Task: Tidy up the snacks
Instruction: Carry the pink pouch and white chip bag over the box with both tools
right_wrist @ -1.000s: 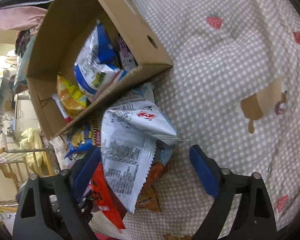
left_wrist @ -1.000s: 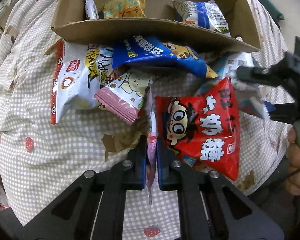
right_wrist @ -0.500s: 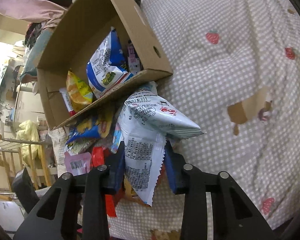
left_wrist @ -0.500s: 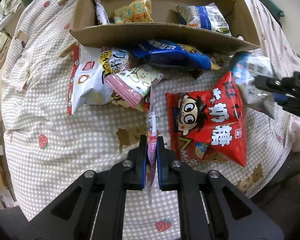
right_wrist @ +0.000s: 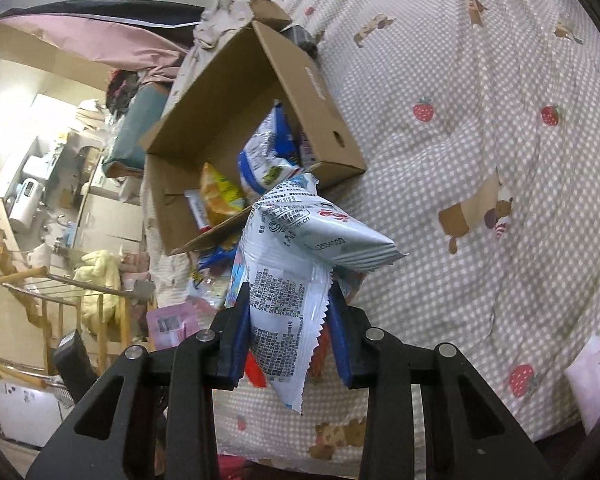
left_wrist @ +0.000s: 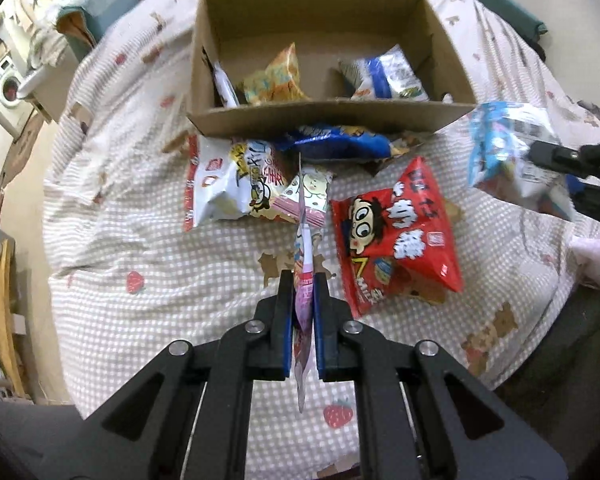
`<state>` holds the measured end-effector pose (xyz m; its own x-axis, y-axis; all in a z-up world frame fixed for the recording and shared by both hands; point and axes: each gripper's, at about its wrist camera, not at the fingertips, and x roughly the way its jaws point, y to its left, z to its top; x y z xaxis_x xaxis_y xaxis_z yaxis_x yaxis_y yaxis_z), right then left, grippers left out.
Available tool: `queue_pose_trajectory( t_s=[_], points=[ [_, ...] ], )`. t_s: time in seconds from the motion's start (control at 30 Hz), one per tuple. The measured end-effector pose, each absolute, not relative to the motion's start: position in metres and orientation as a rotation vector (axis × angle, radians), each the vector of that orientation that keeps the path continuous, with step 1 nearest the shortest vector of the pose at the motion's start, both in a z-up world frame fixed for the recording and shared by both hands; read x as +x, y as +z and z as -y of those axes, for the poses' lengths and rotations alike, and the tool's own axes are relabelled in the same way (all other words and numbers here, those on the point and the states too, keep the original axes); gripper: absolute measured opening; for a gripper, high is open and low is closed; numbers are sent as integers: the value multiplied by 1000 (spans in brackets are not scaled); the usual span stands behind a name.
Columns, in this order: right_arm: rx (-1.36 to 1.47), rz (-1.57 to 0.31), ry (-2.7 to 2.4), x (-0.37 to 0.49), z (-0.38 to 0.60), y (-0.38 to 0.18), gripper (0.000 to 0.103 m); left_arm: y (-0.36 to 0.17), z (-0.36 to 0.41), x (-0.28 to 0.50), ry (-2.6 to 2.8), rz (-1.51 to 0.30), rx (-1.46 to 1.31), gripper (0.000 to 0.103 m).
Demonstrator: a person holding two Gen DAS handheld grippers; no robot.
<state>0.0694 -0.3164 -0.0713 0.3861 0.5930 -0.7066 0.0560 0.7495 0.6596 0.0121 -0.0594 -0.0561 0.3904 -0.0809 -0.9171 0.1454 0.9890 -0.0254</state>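
Note:
My left gripper (left_wrist: 302,280) is shut on a thin pink snack packet (left_wrist: 305,256), held edge-on above the checked cloth. My right gripper (right_wrist: 290,300) is shut on a white and light-blue snack bag (right_wrist: 296,256), lifted off the cloth; it also shows at the right of the left wrist view (left_wrist: 512,156). The open cardboard box (left_wrist: 328,120) holds a yellow bag (left_wrist: 276,80), a blue and white bag (left_wrist: 384,78) and a slim packet. In front of it lie a red cartoon bag (left_wrist: 396,232), a blue bag (left_wrist: 340,144), a white bag (left_wrist: 228,184) and a small pink-edged bag (left_wrist: 304,196).
The checked cloth with strawberries (left_wrist: 160,280) covers a bed-like surface that drops off at the left and front edges. Room clutter, a washing machine (left_wrist: 4,88) and a wooden rack (right_wrist: 60,300) lie beyond. A pink paper (right_wrist: 172,324) lies low left in the right wrist view.
My right gripper closed on the white and blue bag and lifted it off the pile. My left gripper rose and pulled back with the pink packet still held.

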Motion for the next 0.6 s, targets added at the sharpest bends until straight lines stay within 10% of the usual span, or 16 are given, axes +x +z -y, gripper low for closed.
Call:
queue_pose_trajectory(
  t_s=[0.6],
  points=[
    [656,-986,467,96,298,-23,36,25,4,83,-80,-1006,-33,6]
  ],
)
